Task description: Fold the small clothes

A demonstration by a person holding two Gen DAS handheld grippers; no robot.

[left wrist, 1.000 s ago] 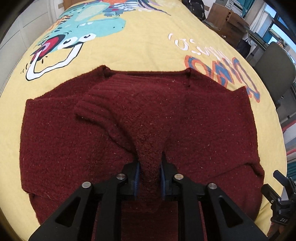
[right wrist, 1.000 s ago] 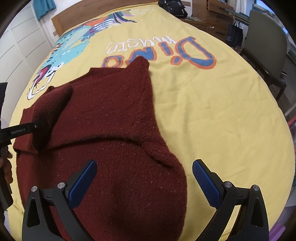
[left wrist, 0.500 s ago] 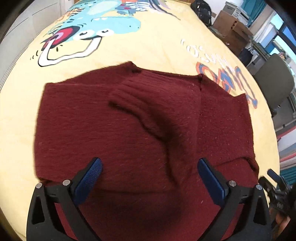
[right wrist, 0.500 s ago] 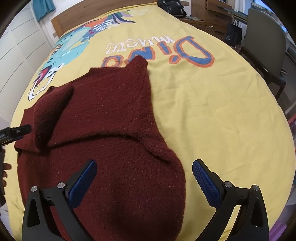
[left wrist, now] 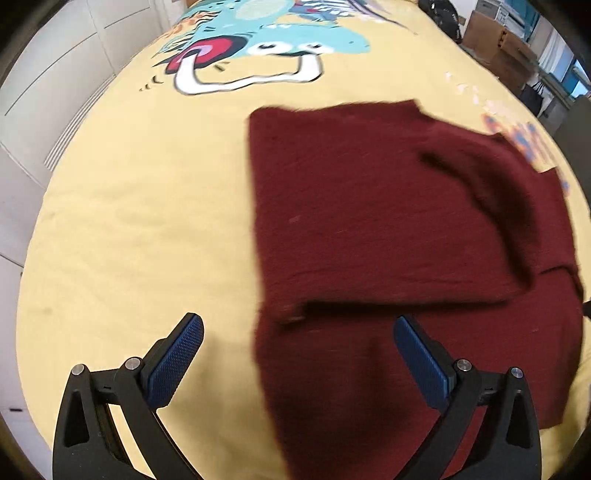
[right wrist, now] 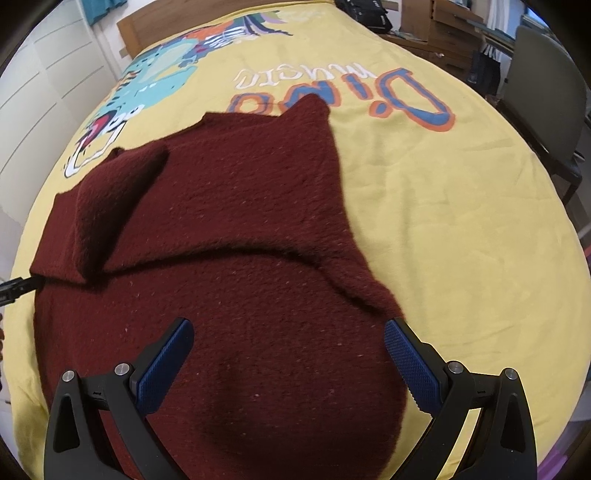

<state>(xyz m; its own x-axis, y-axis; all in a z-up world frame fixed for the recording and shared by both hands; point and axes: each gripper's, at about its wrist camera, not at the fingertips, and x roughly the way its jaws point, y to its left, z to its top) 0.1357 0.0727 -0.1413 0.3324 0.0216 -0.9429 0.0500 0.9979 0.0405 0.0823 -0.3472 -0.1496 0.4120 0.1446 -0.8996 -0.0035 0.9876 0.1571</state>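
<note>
A dark red knitted sweater [left wrist: 388, 229] lies flat on a yellow bedspread [left wrist: 147, 229], with one sleeve [left wrist: 491, 206] folded across its body. My left gripper [left wrist: 297, 350] is open and empty, above the sweater's left edge near its hem. In the right wrist view the sweater [right wrist: 236, 229] fills the middle, with the folded sleeve [right wrist: 110, 199] at the left. My right gripper [right wrist: 288, 354] is open and empty over the sweater's near part. The tip of the left gripper [right wrist: 18, 286] shows at that view's left edge.
The bedspread carries a dinosaur print [left wrist: 258, 48] and "Dino" lettering [right wrist: 369, 96]. A grey chair [right wrist: 546, 92] and wooden drawers [right wrist: 443, 22] stand to the right of the bed. White cupboard doors [left wrist: 55, 81] are at the left. A black bag [right wrist: 365, 14] lies at the bed's far end.
My left gripper let go of the sleeve, opened, and swung left to the sweater's left edge. The sleeve now lies across the sweater. My right gripper stayed open and barely moved.
</note>
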